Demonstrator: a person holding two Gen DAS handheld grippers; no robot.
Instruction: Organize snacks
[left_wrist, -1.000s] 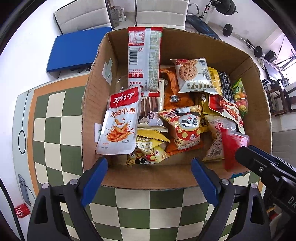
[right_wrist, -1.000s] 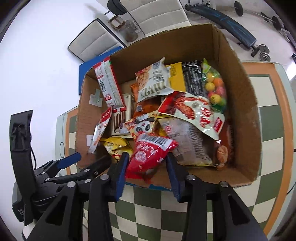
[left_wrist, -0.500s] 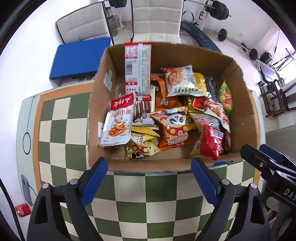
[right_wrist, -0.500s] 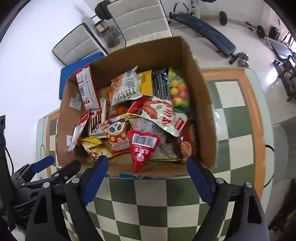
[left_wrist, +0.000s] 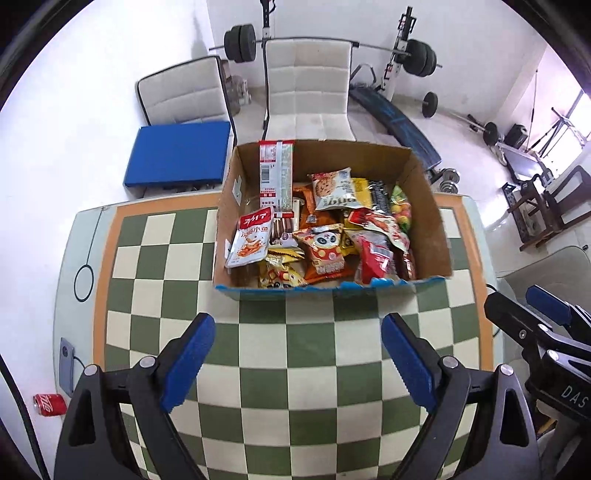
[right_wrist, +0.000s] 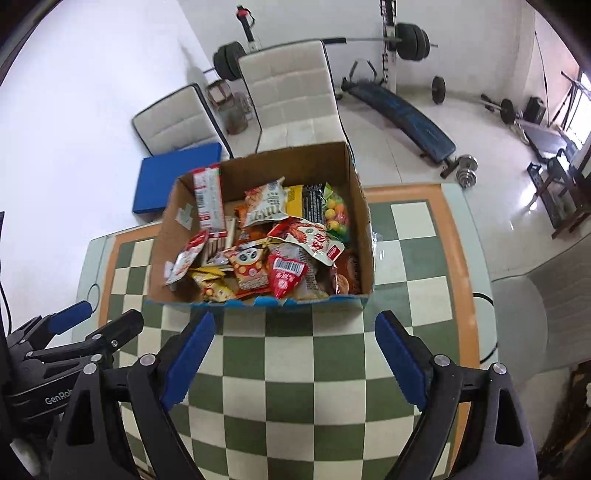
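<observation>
An open cardboard box (left_wrist: 332, 157) (right_wrist: 295, 162) stands at the far side of the checkered table (left_wrist: 295, 373), full of several snack packets. A red packet (left_wrist: 373, 258) (right_wrist: 286, 275) with a barcode lies on top at the box's near edge. My left gripper (left_wrist: 295, 325) hovers open above the table, short of the box, nothing between its blue pads. Beside it, my right gripper (right_wrist: 293, 319) is high over the table too, its jaws still opening with nothing between them. Each gripper shows at the edge of the other's view.
A white packet with red print (left_wrist: 251, 240) leans on the box's left wall. Two white chairs (left_wrist: 306, 92) and a blue mat (left_wrist: 177, 155) are behind the table, gym weights (left_wrist: 417, 59) further back. A red can (left_wrist: 50, 404) lies on the floor at left.
The right gripper opened and let the red packet drop into the box at its near edge. Both grippers rose and drew back from the box, which now looks smaller.
</observation>
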